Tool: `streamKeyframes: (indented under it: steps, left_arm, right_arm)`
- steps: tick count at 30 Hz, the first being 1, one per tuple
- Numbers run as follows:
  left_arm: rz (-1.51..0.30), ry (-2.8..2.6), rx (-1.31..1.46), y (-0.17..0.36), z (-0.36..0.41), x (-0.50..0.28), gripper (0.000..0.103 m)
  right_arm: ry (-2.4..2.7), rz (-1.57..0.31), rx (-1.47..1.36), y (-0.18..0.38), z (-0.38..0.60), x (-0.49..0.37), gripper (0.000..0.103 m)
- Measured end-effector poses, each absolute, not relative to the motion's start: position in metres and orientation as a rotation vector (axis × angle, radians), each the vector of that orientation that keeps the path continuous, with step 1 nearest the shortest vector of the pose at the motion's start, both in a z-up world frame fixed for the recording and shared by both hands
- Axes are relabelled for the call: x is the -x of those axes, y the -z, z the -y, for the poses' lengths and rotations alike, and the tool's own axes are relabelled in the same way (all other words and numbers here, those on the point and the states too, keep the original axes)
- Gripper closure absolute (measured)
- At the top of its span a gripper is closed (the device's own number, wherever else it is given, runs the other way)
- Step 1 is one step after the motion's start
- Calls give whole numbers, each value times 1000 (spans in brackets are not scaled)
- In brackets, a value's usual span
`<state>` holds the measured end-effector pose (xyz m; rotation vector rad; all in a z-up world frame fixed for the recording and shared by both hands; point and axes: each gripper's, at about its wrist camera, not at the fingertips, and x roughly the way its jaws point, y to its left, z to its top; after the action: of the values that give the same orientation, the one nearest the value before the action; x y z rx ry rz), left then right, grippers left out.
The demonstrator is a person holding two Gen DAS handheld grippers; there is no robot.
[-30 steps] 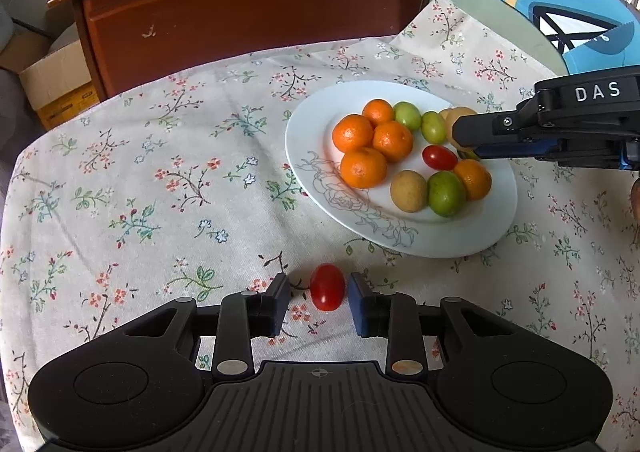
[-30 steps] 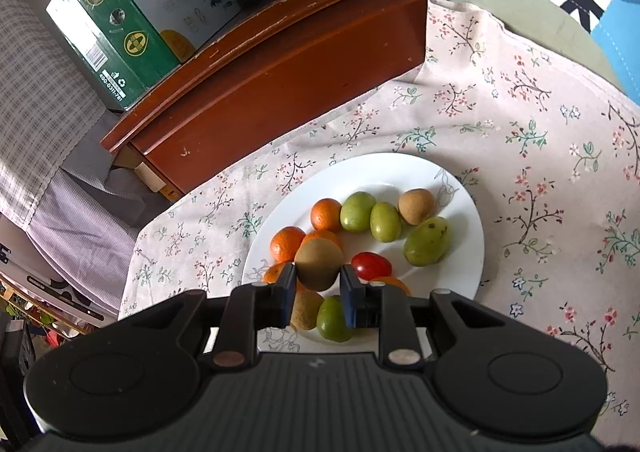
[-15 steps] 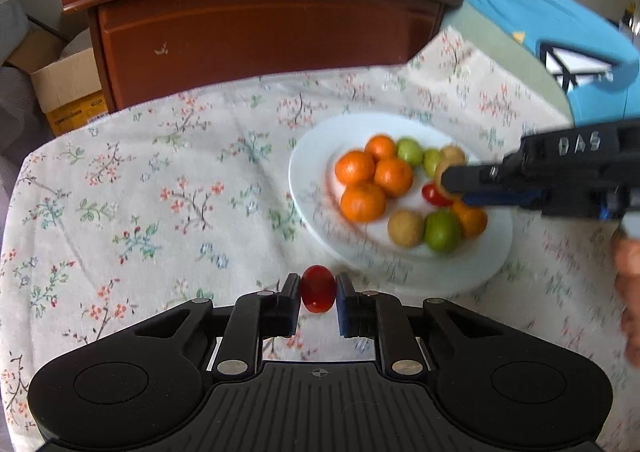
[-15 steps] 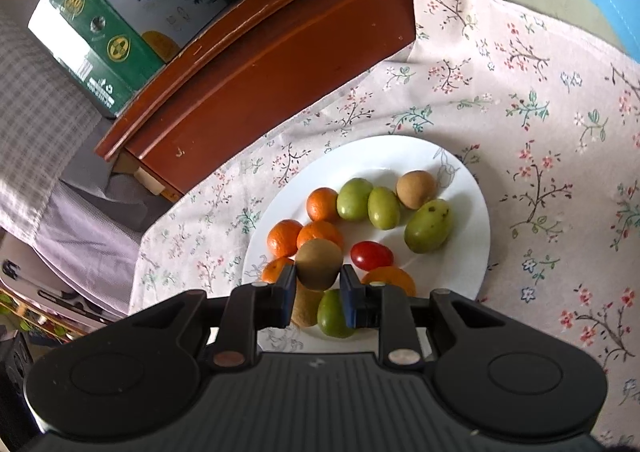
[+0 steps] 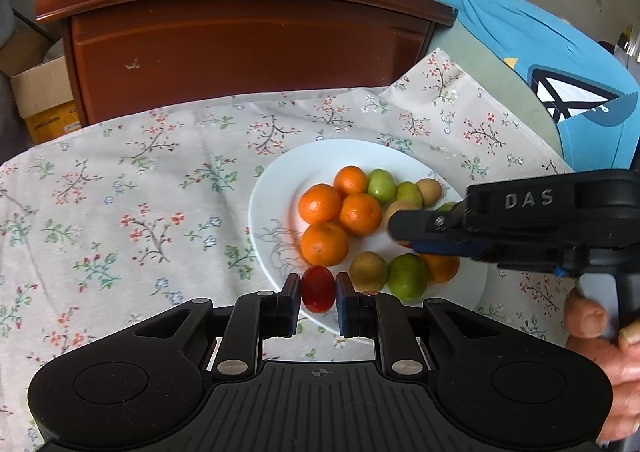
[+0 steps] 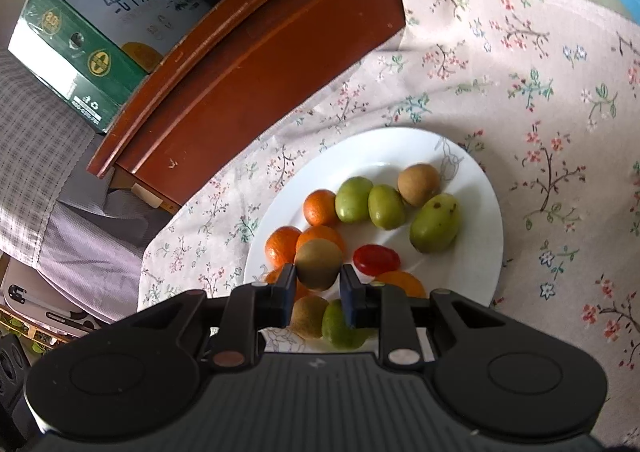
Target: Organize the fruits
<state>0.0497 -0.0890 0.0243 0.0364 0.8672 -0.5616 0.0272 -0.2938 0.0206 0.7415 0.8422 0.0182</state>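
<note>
Tomato, red, small: now clamped in the closed left hand-held gripper and lifted off the cloth-covered surface, at the plate's 6 o'clock rim. Kiwi: unchanged, gripped by the right hand-held gripper above the plate. Both await placing, by my reading.

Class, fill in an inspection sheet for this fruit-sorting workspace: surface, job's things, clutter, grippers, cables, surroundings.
Surface: floral tablecloth.
Job's things: white plate holding tangerines, green fruits, brown fruits and a cherry tomato.
Clutter: nothing seen.
Grippers: left gripper shut on a red cherry tomato; right gripper shut on a brown fruit, above the plate.
Cables: nothing seen.
Surroundings: wooden cabinet, milk carton, cardboard box.
</note>
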Motion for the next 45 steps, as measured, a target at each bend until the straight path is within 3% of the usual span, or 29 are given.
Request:
streamKeyframes:
  steps: [10,14,16,18,22,24,29,34,45]
  left_arm:
    - [-873,568,-15,-16,104,-56,87]
    - [-853,591,-5,-23,107,-55,82]
    - [-836,582,-17,-28,109,-52,67]
    - [-815,556,-27,-33,108,-48,38]
    - [-804,542,-42,-44,106,-42,32]
    - [-813,530,-45,-48,104,-39,22]
    - [-821,500,-67,-58,98,-33,18]
    - [-839,466,-75,-64,92,-27,13]
    - [-854,414,-97,-78,83,-12,8]
  right_arm:
    - [20,-835,-738,-17,292,-27,75]
    - [23,-819,-709,-24,291,-25,66]
    - [25,-817,-701,-27,291,-24,64]
    - [29,-813,-687,-32,291,-21,62]
    - [56,-800,-662,-43,291,-14,58]
    - [75,-796,-638,-49,291,-10,56]
    - [140,-784,-598,-60,291,9,45]
    - [179,-795,-569,-66,290,27,42]
    - [244,-892,-439,-78,278,52,25]
